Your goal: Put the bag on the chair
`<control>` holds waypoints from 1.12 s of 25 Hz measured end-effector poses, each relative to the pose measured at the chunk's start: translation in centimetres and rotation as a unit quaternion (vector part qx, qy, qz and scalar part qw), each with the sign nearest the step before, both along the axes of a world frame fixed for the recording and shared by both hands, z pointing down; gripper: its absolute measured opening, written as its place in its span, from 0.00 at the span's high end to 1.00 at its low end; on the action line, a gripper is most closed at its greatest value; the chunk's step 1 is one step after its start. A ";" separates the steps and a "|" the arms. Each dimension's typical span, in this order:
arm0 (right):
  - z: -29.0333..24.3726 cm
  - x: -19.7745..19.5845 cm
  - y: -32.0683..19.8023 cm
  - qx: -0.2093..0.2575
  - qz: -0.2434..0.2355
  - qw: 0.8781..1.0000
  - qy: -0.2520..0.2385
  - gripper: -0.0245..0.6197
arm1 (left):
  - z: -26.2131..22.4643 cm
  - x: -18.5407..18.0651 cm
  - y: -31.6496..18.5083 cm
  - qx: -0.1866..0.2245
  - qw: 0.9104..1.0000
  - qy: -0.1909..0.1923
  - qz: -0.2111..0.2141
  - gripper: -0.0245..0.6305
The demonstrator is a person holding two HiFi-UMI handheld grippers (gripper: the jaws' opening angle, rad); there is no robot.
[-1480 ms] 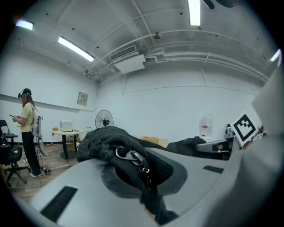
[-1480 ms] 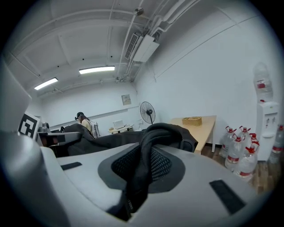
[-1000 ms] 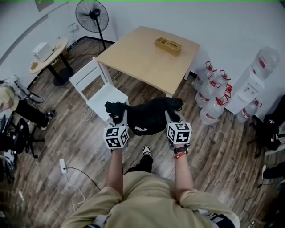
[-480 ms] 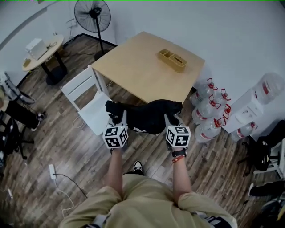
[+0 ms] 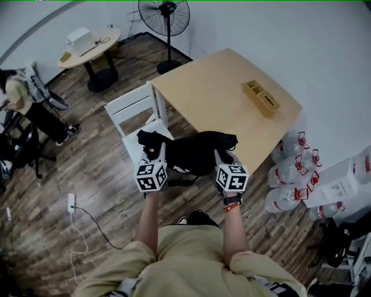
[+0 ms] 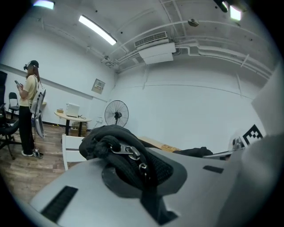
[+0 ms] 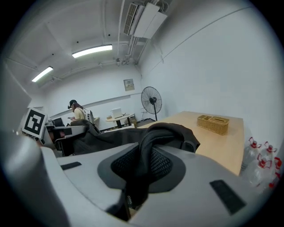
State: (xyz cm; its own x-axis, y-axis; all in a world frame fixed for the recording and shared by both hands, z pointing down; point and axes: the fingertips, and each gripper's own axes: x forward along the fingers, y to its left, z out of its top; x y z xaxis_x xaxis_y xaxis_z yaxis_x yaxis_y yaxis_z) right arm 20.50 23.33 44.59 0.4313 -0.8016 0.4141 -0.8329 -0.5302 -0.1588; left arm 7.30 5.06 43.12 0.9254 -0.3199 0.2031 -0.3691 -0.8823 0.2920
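A black bag hangs in the air between my two grippers, above the floor beside the white chair. My left gripper is shut on the bag's left strap, whose bunched webbing and metal clip fill the jaws in the left gripper view. My right gripper is shut on the bag's right end; a fold of black fabric runs between its jaws. The chair stands just ahead and to the left, its seat partly hidden by the bag.
A wooden table with a wicker tray stands right of the chair. A floor fan and a small round table stand beyond. Water bottles cluster at right. A person stands at far left; a power strip lies on the floor.
The view has swung, so the chair, table and fan now sit further right in the head view. Both grippers still hold the bag at the same height and spacing.
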 end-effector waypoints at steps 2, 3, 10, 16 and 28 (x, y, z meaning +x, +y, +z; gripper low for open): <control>0.0 0.1 -3.3 0.003 -0.029 1.000 -0.001 0.85 | -0.2 -0.9 -2.6 0.002 1.000 0.001 -0.030 0.90; 0.0 0.2 -5.0 0.005 -0.043 0.999 -0.001 0.85 | -0.2 -1.3 -3.8 0.002 0.999 0.002 -0.046 0.90; 1.1 1.7 -16.1 0.008 -0.144 0.989 -0.012 0.85 | 0.7 -3.0 -11.5 0.001 0.989 0.000 -0.148 0.90; 1.1 3.5 -25.6 0.008 -0.216 0.976 -0.030 0.85 | 0.4 -3.6 -16.9 0.000 0.974 -0.014 -0.228 0.90; 3.9 8.2 -37.2 -0.026 -0.314 0.948 -0.050 0.85 | 2.6 0.1 -23.9 -0.023 0.941 -0.054 -0.332 0.90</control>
